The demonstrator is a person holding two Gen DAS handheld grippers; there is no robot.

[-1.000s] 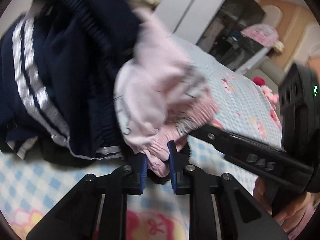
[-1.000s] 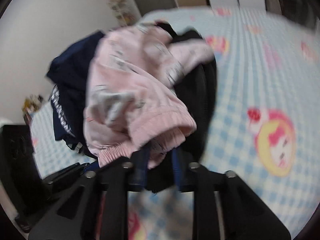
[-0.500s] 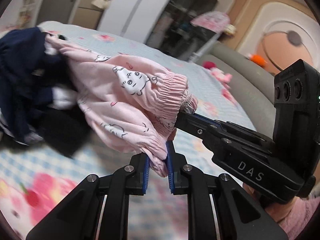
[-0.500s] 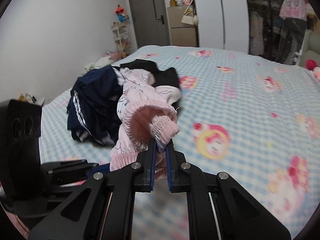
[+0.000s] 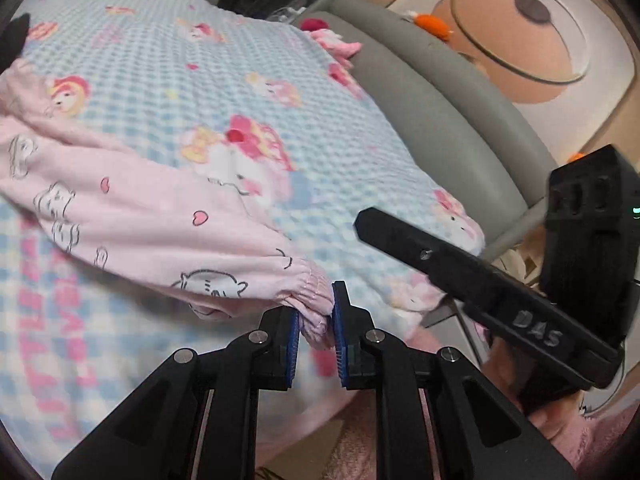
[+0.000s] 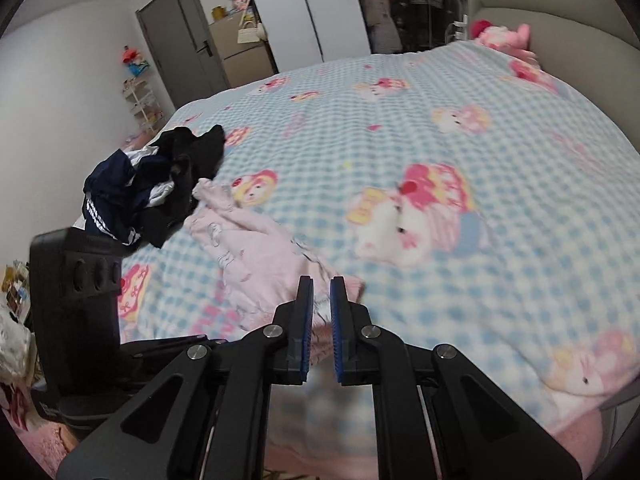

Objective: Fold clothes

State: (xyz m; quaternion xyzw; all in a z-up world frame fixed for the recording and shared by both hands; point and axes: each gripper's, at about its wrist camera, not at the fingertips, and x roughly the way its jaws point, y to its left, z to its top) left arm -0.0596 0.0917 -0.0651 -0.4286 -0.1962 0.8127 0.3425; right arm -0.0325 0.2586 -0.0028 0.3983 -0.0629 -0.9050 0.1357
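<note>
Pink pyjama trousers (image 5: 132, 216) w/ little cat drawings and hearts lie stretched across the bed (image 5: 168, 60), on a blue-and-white checked blanket w/ cartoon prints. Left tongs (image 5: 316, 320) are nearly closed, blue pads pinching the gathered elastic edge of the trousers; fabric is bunched btwn the pads and runs away to the upper left of that view. Right tongs (image 6: 321, 312) are also closed down to a narrow gap, w/ the pink cloth's edge caught btwn their pads; in the right wrist view the trousers (image 6: 256, 256) trail off toward the upper left across the blanket.

At the far end of the pink cloth sits a pile of other clothes (image 6: 148, 188): a navy piece w/ white stripes, some white fabric and a black item, all crumpled together near the bed's left edge. The pink trousers touch that pile or lie just beside it; can't tell which.

In the left wrist view the right tongs' black body shows on the right, above the bed corner, w/ a hand (image 5: 544, 420) and a fuzzy pink sleeve under it. Grey padded headboard (image 5: 432, 100) borders the bed's far side, a pink plush toy (image 6: 504, 36) against it. Background has a grey door (image 6: 176, 40) and a white wardrobe (image 6: 304, 8).
</note>
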